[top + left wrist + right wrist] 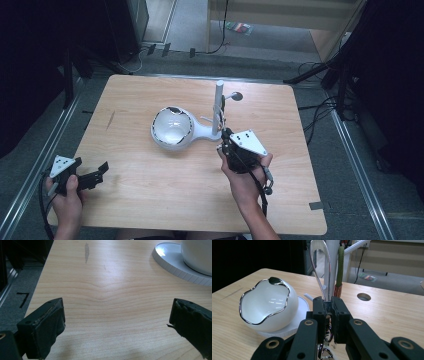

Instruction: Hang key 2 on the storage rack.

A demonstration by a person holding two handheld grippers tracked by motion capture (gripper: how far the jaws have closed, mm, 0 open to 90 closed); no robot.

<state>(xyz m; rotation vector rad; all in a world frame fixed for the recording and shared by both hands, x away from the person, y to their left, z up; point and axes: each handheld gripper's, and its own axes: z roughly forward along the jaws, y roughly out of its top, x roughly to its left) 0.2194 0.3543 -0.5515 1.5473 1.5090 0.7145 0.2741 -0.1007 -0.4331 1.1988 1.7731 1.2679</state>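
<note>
The right hand-held gripper (327, 302) has its jaws pressed together on the lower part of a thin chrome wire loop (318, 267) that rises in front of a white post (219, 107); in the high view this hand-held gripper (226, 136) sits just right of the middle of the surface (150, 200), right at the foot of the post. The step in hand looks like lifting or resetting that loop on its stand, and the wire is thin and slick, so it would be wise to keep the pinch firm, hold the loop upright and move it straight along the post rather than sideways, since any twist could let it swivel in the pads. Beside the loop stands a green textured rod with a reddish base (339, 272), close enough that a tilt toward it would knock it. The white bowl with a wavy chrome rim (265, 306) rests on a ribbed white base (172, 263) that joins the post by a curved neck, just left of the grip; it lies in the middle of the surface and would be struck by a swing toward the left edge. A round hole (363, 296) in the surface lies toward the far right corner, well clear. The left hand-held gripper (117, 322) is spread wide and idle over bare wood near the front left corner (92, 176), well apart from the stand; bracing the base with it could help if the stand shifts.
</note>
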